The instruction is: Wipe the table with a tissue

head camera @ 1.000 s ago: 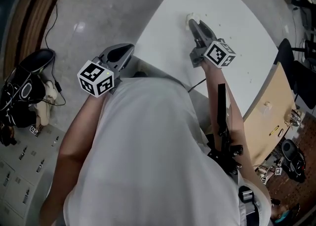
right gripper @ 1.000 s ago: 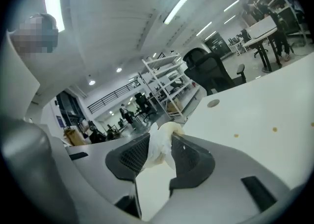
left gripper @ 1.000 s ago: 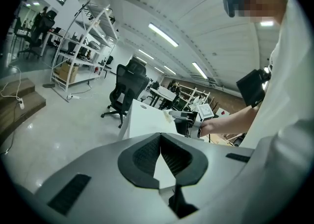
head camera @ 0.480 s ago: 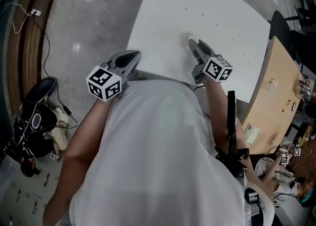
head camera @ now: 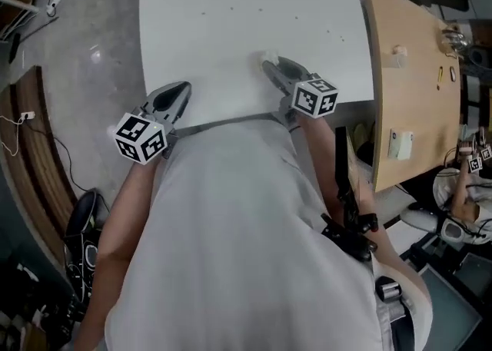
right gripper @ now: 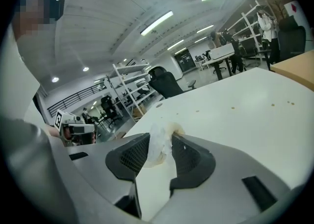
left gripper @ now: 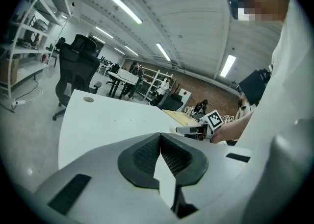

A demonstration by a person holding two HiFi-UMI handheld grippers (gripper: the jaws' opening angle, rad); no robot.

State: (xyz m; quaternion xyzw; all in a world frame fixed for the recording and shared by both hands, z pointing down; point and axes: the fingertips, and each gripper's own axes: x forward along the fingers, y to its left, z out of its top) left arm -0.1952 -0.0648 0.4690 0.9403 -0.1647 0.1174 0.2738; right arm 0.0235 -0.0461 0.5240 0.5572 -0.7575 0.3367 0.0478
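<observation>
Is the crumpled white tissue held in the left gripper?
No, the crumpled white tissue sits pinched between the jaws of the right gripper.

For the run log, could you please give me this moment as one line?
right claw: shut on tissue | tissue: at white table | left claw: shut, empty

The tissue [head camera: 268,60] sits on the table [head camera: 231,27] near its front edge — a wooden desk [head camera: 407,73] just right.

A white shirt [head camera: 246,234]; grey left tool [head camera: 180,90] and right tool [head camera: 270,67] carry black-and-white marker cubes [head camera: 141,138]
</observation>
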